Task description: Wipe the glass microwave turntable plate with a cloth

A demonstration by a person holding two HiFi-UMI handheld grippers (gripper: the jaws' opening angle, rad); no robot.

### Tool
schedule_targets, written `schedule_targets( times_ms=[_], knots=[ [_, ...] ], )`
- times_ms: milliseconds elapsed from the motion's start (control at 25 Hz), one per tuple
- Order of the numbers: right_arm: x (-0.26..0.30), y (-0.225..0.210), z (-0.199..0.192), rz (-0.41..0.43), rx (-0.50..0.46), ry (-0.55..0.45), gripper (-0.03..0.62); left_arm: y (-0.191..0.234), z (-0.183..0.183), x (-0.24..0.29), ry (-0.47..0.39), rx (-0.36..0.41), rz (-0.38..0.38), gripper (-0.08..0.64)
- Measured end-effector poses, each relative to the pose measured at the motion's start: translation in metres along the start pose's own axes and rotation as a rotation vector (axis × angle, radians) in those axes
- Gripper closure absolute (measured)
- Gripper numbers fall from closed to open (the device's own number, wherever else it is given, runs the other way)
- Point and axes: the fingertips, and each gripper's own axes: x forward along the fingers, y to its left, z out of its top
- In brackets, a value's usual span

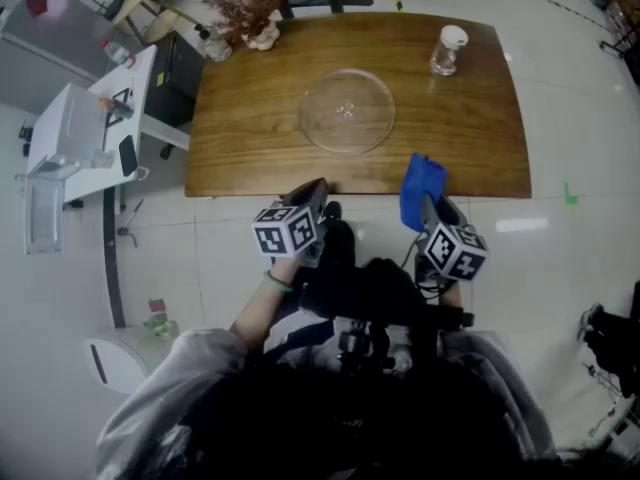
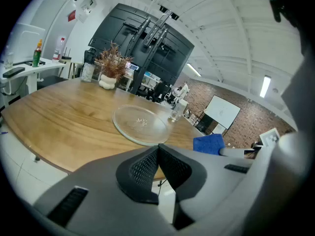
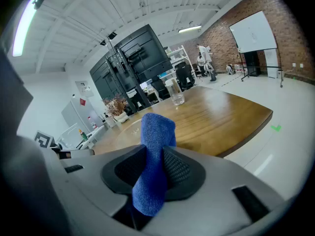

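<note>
The clear glass turntable plate lies flat in the middle of the wooden table; the left gripper view shows the plate beyond the jaws. My right gripper is shut on a blue cloth, held just off the table's near edge. In the right gripper view the cloth stands up between the closed jaws of the right gripper. My left gripper hovers at the near edge, shut with nothing between its pads. Both grippers are short of the plate.
A glass jar with a white lid stands at the table's far right. A dried-plant vase sits at the far left corner. A white side desk with bottles stands left of the table. White floor surrounds it.
</note>
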Motion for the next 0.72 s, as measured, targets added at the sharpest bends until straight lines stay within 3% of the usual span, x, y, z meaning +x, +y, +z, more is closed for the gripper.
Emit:
schedule_targets(
  times_ms=[360, 720],
  knots=[
    [0.045, 0.005, 0.022, -0.067, 0.059, 0.003, 0.474, 0.046, 0.045, 0.045, 0.063, -0.04, 0.009, 0.566],
    [0.089, 0.039, 0.041, -0.093, 0.013, 0.054, 0.474, 0.112, 0.061, 0.079, 0.163, -0.135, 0.053, 0.561]
  ],
)
